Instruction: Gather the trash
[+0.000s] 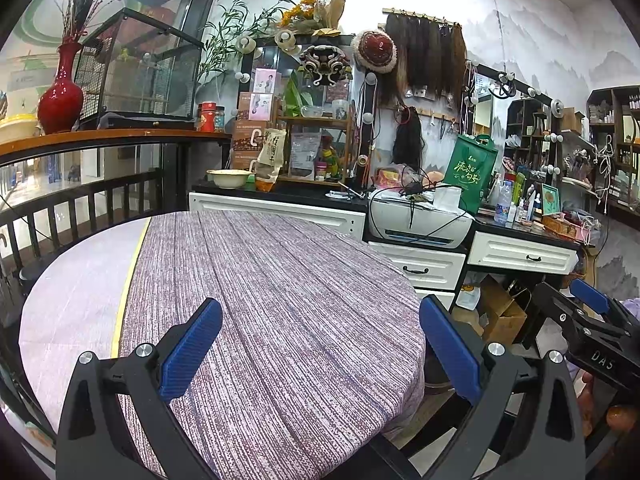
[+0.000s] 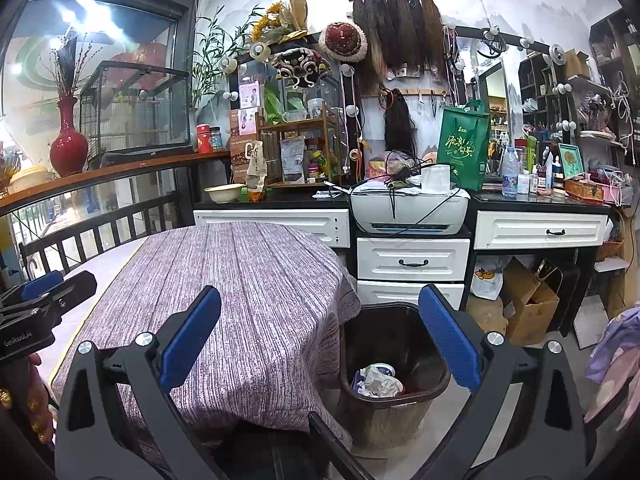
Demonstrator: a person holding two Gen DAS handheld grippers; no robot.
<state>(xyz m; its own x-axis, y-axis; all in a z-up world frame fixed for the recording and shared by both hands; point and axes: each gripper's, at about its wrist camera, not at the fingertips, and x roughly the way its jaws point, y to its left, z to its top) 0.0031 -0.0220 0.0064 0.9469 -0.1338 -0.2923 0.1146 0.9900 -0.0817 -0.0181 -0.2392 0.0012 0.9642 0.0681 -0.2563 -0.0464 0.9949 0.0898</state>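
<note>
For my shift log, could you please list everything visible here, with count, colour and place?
table: one, purple striped cloth, front centre, nothing on it
trash bin: one, dark brown, on the floor right of the table
crumpled trash: a few pieces, white and blue, inside the bin
printer: one, white, on the drawer unit behind the bin
green bag: one, upright on the counter behind the printer
red vase: one, on the wooden ledge at left
bowl: one, cream, at the counter's left end
cardboard box: one, brown, under the right counter
left tool: open, empty, over the table
right tool: open, empty, between table edge and bin
</note>
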